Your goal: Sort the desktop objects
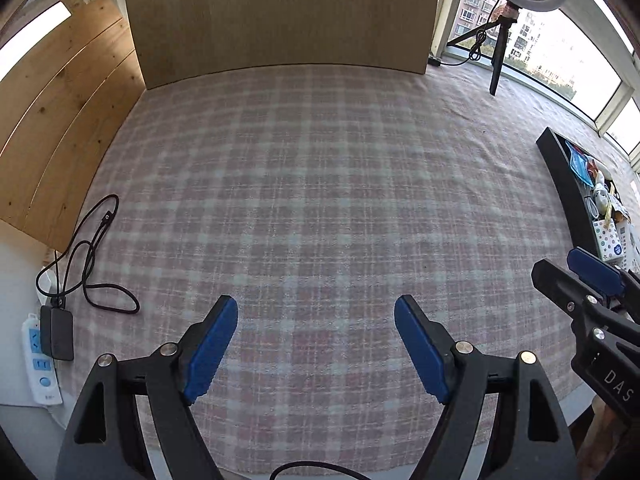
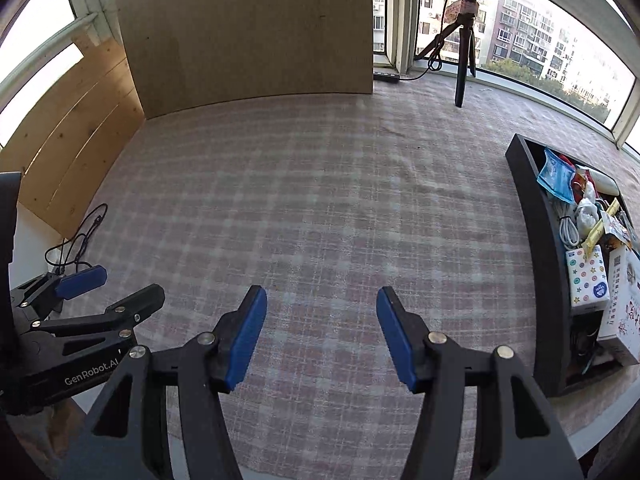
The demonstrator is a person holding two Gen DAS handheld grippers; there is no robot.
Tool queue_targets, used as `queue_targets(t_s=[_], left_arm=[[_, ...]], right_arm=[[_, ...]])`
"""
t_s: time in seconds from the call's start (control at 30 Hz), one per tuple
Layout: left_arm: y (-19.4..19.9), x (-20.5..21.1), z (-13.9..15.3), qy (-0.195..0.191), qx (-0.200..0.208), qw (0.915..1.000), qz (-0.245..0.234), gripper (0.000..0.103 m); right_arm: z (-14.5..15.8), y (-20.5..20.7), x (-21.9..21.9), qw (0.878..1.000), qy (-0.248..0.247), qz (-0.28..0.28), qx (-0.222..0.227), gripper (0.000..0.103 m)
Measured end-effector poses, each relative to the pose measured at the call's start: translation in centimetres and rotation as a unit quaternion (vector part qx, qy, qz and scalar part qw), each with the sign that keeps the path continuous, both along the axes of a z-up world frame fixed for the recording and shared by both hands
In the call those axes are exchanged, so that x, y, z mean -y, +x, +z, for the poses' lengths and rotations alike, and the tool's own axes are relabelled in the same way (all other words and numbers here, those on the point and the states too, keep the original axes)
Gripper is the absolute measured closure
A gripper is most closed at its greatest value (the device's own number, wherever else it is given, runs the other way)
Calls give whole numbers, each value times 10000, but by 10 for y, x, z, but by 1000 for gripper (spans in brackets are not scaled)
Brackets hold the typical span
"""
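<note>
Both grippers, left [image 1: 316, 344] & right [image 2: 322, 336], are spread and empty; cloth [image 2: 320, 200] looks bare, so check the tray [image 2: 532, 240] is tidy w/o snagging.

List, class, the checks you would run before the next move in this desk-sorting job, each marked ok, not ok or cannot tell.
1. Left tongs open and empty: ok.
2. Right tongs open and empty: ok.
3. Black tray in view, on the right: ok.
4. Items already in the tray, such as the tissue pack: ok.
5. Loose items left on the plaid cloth: cannot tell; only a black cable shows.
</note>
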State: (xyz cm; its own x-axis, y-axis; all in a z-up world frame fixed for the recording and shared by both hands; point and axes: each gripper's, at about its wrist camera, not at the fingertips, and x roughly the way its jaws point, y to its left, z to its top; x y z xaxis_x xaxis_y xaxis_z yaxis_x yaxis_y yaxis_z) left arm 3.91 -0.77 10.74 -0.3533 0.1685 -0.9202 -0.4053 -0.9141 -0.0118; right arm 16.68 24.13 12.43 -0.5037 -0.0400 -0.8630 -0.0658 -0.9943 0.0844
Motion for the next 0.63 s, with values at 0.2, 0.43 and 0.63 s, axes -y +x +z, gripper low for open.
queue_targets(t_s=[0.2,0.43,0.63], left_arm=[[-9,12,-7,-33,82,9999,-75,23],[-17,25,-11,3,158,9998,-88,23],[-26,31,-19,10,199,9998,-62,22]], right_arm=[[-8,-3,8,9999,18,-130,64,47],[-17,-7,11,9995,75,-239,183,47],[-24,-12,12,9993,62,-285,212,45]])
